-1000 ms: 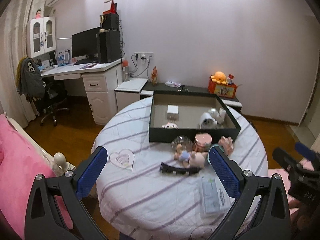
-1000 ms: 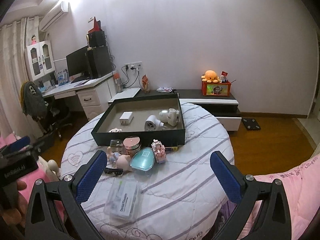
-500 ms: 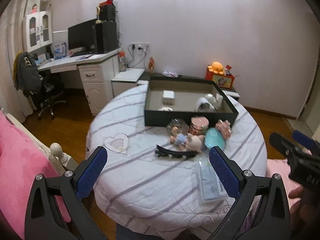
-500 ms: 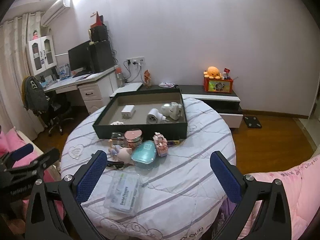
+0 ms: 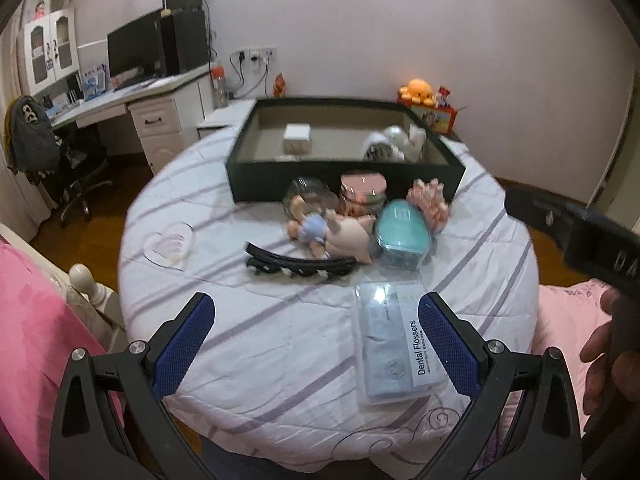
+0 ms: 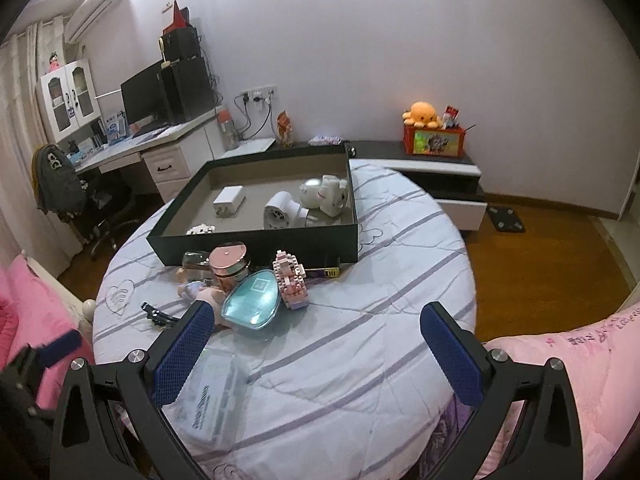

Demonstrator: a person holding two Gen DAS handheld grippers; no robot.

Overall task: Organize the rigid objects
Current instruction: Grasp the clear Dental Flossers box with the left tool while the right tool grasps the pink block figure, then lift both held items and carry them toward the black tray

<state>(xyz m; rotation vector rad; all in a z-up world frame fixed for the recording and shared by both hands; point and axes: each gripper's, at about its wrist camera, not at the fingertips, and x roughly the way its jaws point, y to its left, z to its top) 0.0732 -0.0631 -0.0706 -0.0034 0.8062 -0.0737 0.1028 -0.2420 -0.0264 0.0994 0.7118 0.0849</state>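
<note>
A dark open box [image 5: 256, 184] [image 6: 256, 246] sits at the far side of the round table, with a white charger [image 5: 297, 136] and white devices [image 6: 324, 198] inside. In front of it lie a pink-lidded jar [image 5: 362, 192] [image 6: 229, 264], a teal case [image 5: 402, 228] [image 6: 252, 304], a pink block figure [image 6: 291, 280], a doll [image 5: 320, 232], a black hair clip [image 5: 298, 264] and a clear dental flosser box [image 5: 396, 344] [image 6: 210, 396]. My left gripper [image 5: 316, 336] is open and empty above the near table edge. My right gripper [image 6: 316, 340] is open and empty, right of the items.
The round table carries a white striped cloth [image 5: 248, 320]. Pink bedding [image 5: 36, 320] flanks it on the left and pink bedding [image 6: 580, 364] on the right. A desk with a monitor [image 6: 144, 96] and an office chair stand at the back left. A low cabinet [image 6: 440, 172] stands behind.
Both grippers have moved closer to the table and lower; the items look larger. Both stay open and empty.
</note>
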